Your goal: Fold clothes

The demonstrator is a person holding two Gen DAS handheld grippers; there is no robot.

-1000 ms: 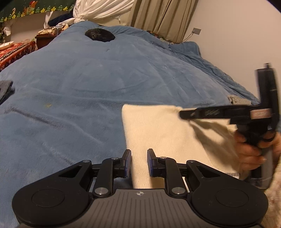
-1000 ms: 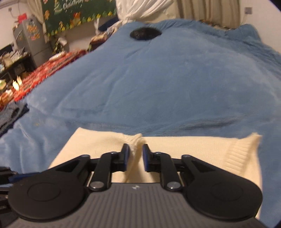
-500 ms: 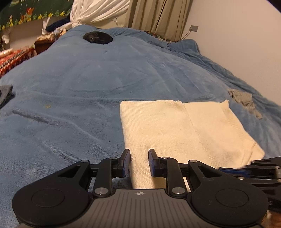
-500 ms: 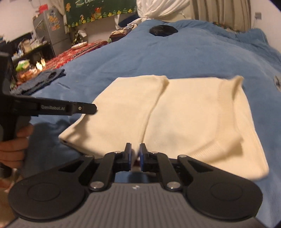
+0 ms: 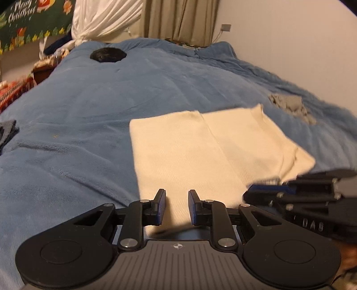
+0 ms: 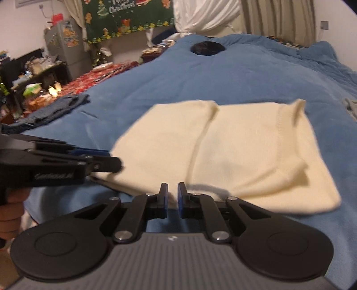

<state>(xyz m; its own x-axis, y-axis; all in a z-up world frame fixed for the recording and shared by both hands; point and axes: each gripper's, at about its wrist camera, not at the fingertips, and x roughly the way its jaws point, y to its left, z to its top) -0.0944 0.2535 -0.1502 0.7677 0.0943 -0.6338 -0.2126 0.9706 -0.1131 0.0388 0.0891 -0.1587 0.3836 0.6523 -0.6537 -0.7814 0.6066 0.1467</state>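
A folded cream knit garment [image 5: 200, 151] is lying on the blue fleece blanket [image 5: 89, 107], at twelve o'clock from both grippers. Left gripper [image 5: 177, 206] and right gripper [image 6: 172, 198] are each hovering with jaws apart, holding nothing.

2 wrist fisheyes, both low at the near edge of the bed [image 5: 93, 116], looking along it toward the curtains [image 5: 178, 20].

The left view rides behind the left gripper [image 5: 177, 206], close over the near left corner of the sweater [image 5: 189, 151]; the right view sits behind the right gripper [image 6: 172, 197] at the sweater's [image 6: 223, 145] near edge. Both share the sweater, the blanket and the dark lump [image 5: 108, 54] far up the bed, and each catches the other gripper at its side.
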